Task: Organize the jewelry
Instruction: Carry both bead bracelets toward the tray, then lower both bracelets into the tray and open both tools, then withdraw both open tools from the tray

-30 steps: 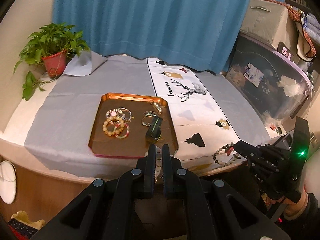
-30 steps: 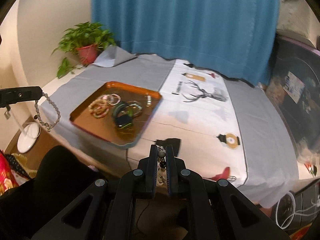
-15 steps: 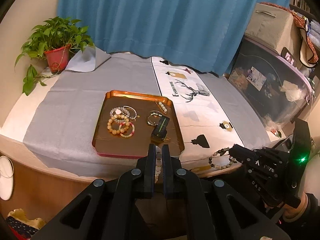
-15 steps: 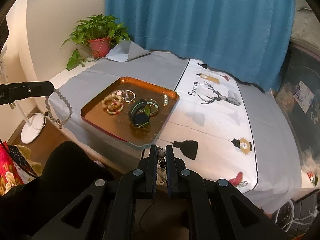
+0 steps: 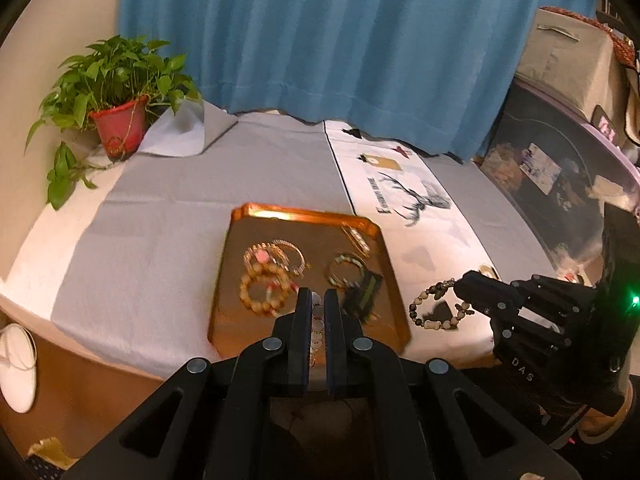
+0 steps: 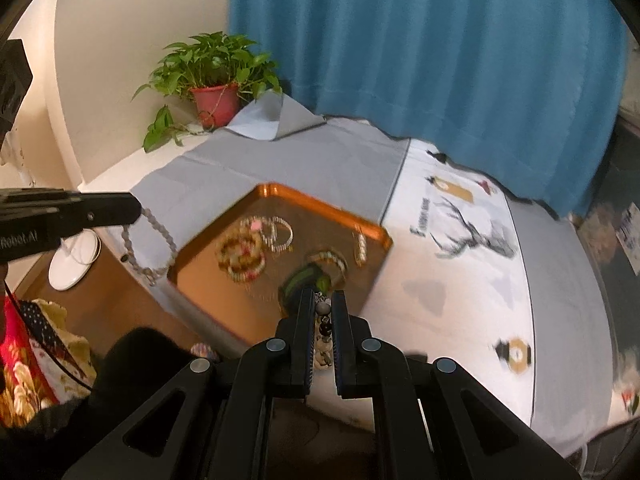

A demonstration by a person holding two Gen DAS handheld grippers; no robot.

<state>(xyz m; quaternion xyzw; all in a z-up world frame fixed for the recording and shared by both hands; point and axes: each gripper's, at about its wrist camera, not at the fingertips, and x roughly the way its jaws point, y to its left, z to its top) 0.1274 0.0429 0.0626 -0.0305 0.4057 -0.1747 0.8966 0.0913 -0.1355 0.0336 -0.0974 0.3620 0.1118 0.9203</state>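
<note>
An orange tray (image 5: 240, 264) (image 6: 280, 192) lies on the grey cloth and holds several bead bracelets (image 5: 264, 288) (image 6: 242, 256) and a black-green watch (image 5: 366, 294) (image 6: 300, 282). My left gripper (image 5: 317, 300) is shut on a pale grey bead bracelet (image 5: 317, 320), which hangs from it in the right wrist view (image 6: 150, 246), left of the tray. My right gripper (image 6: 323, 300) is shut on a dark and cream bead bracelet (image 6: 324, 332), which dangles right of the tray in the left wrist view (image 5: 436, 310).
A potted plant (image 5: 118, 120) (image 6: 214, 100) stands at the back left by a blue curtain (image 5: 320, 40). A white runner with a deer print (image 5: 416, 200) (image 6: 472, 236) lies right of the tray. A dark bin (image 5: 560, 184) stands at the right.
Both grippers have moved forward and closer to the tray, each still holding its bracelet. The right gripper's bracelet now hangs near the tray's right front corner.
</note>
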